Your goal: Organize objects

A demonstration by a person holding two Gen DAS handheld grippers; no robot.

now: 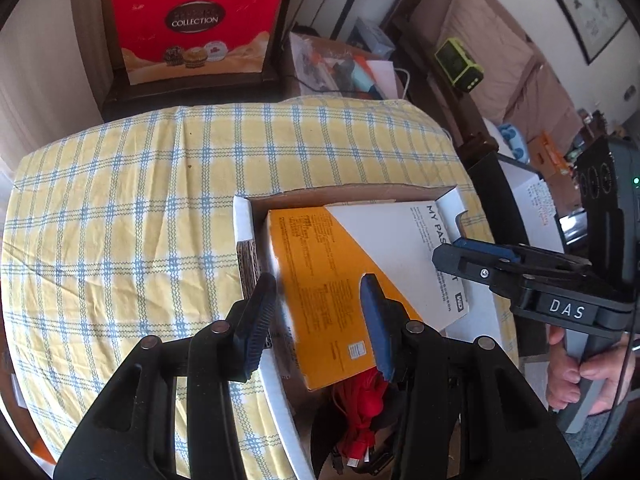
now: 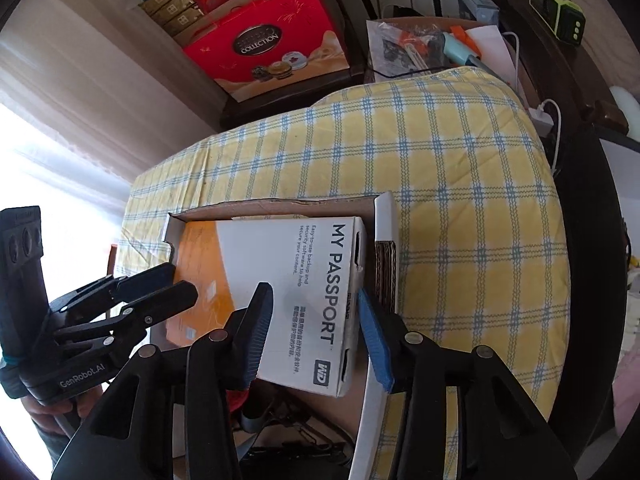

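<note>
In the open carton on the near table, both grippers, left and right, straddle the box with jaws spread, touching nothing; closing squarely on opposite edges would likely seat it flat.

A yellow-and-blue checked cloth covers the tabletop. Behind it a dark wooden shelf holds a red gift bag. Bright daylight comes through pale curtains, and a framed picture hangs on the wall
</note>
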